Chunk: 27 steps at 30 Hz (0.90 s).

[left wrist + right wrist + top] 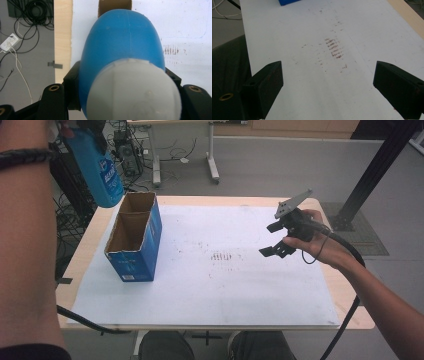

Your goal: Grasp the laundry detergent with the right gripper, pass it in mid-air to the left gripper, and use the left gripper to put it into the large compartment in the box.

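A blue bottle point(101, 170) with a white cap point(135, 92) hangs bottom-down in the air over the table's far left corner. My left gripper point(86, 129) is shut on its upper part, and in the left gripper view my left gripper point(122, 82) has a black jaw on each side of the bottle point(122, 37). Just below stands an open-topped blue cardboard box point(135, 237), whose brown inside point(115, 7) shows beyond the bottle. My right gripper point(272, 240) is held open above the right side of the table, and in its own view my right gripper point(332, 85) has nothing between its jaws.
A white sheet point(210, 285) with a patch of brown marks point(227, 256) covers the wooden table point(350, 305). The box's blue corner point(289, 2) shows far off. Cables point(32, 10) lie on the floor at the left. A black post point(375, 165) stands at the back right.
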Each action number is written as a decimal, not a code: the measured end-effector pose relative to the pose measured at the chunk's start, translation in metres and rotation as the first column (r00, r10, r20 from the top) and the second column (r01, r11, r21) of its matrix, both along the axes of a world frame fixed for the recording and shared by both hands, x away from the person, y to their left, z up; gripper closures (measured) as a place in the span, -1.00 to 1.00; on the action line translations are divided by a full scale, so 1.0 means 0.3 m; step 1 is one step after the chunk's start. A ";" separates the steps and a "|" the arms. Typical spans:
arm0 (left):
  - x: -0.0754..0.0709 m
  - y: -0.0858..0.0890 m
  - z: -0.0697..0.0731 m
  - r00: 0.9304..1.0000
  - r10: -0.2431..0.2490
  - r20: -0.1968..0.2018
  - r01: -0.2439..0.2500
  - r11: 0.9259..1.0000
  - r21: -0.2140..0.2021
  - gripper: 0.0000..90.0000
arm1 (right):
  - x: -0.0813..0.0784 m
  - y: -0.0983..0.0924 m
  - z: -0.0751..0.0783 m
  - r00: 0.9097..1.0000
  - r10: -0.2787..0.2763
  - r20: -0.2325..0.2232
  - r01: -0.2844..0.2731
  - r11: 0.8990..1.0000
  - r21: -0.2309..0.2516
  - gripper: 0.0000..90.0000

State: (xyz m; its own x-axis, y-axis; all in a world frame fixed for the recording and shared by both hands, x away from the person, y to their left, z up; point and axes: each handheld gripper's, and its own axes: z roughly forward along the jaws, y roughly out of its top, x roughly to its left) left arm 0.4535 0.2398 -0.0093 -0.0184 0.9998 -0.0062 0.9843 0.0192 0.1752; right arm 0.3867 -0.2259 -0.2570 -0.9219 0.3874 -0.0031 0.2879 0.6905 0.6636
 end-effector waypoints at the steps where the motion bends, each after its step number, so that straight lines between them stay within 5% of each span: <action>1: 0.000 0.001 -0.006 1.000 0.000 -0.001 0.000 1.000 -0.002 -0.17 | 0.000 0.000 0.000 1.000 0.000 0.000 0.000 1.000 0.000 -0.79; 11: 0.004 0.014 -0.075 1.000 -0.003 -0.005 0.002 1.000 -0.026 -0.17 | 0.001 0.018 -0.001 1.000 0.011 0.002 -0.011 1.000 0.002 -0.79; 27: 0.025 0.005 -0.270 0.999 -0.030 -0.044 0.028 0.999 -0.036 -0.17 | 0.000 0.034 -0.006 1.000 0.020 0.004 -0.020 1.000 -0.001 -0.79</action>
State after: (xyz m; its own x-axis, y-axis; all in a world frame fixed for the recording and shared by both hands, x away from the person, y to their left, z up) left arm 0.4611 0.2413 -0.0904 0.0093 0.9991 -0.0414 0.9914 -0.0038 0.1308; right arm 0.3868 -0.2158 -0.2588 -0.9294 0.3690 -0.0074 0.2712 0.6965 0.6644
